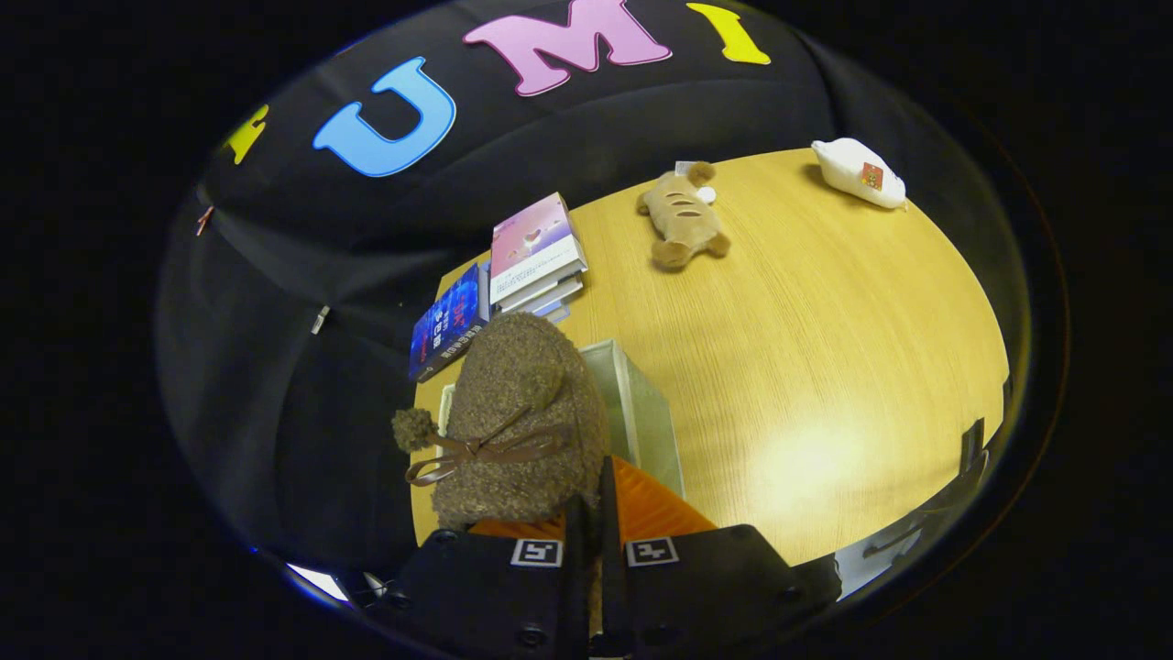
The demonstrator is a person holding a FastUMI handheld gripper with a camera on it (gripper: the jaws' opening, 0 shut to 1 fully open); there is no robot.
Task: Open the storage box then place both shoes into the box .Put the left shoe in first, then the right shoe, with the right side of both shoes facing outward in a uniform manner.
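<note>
One shoe in hand: a brown fuzzy slipper-like shoe with a thin brown ribbon bow and a pompom (518,422) fills the lower centre of the frame, just ahead of the tool (591,541).
Tool state: the two fingers stand almost together, clenched on a thin edge of the shoe near its opening, so I read it as grasped; the orange lining or sole shows beside them.
Box: a pale translucent storage box (641,412) sits under and behind the shoe, right of centre, its top seemingly open; how much of the shoe is inside is hidden.
Counter: the light wooden counter (825,367) carries a stack of books (531,252) at upper centre, a tan plush toy (683,220) beyond, and a white bag (857,170) at upper right.
Doing it well: I would lower slowly, keep the shoe level, check that its right side faces outward, leave room beside it, and let go only once it rests.
Risk: the thin grip may let the shoe swing.
</note>
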